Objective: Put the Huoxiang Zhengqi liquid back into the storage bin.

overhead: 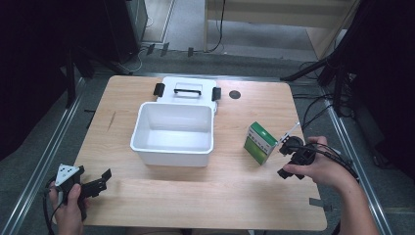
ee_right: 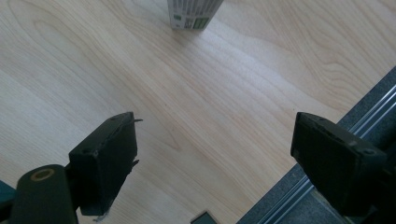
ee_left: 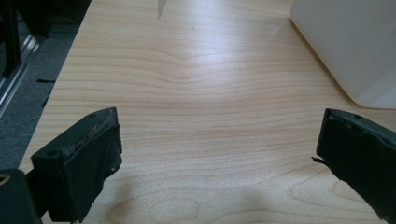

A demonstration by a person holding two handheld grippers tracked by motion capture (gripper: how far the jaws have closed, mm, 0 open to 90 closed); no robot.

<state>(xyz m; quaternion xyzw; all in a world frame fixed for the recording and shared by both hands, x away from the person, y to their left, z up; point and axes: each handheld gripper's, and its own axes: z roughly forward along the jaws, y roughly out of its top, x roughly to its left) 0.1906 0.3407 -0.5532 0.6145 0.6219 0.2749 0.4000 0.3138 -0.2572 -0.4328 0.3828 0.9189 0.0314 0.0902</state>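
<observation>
An open white plastic bin (overhead: 147, 147) stands at the table's centre, with nothing visible inside. Its lid (overhead: 187, 89), with a black handle and two black latches, lies flat behind it. A small green and white carton (overhead: 261, 143) stands upright to the right of the bin; its lower end shows in the right gripper view (ee_right: 190, 13). My right gripper (overhead: 283, 157) (ee_right: 215, 126) is open, just right of the carton and apart from it. My left gripper (overhead: 100, 182) (ee_left: 219, 121) is open near the front left corner, holding nothing. The bin's corner (ee_left: 345, 42) lies ahead to its right.
A round black hole (overhead: 235, 94) marks the tabletop (overhead: 205, 191) behind the carton. Metal rails (overhead: 44, 156) run along both sides of the table. Dark stand legs (overhead: 318, 66) and cables crowd the floor at the back right. The table edge and a rail (ee_right: 364, 121) sit close to my right gripper.
</observation>
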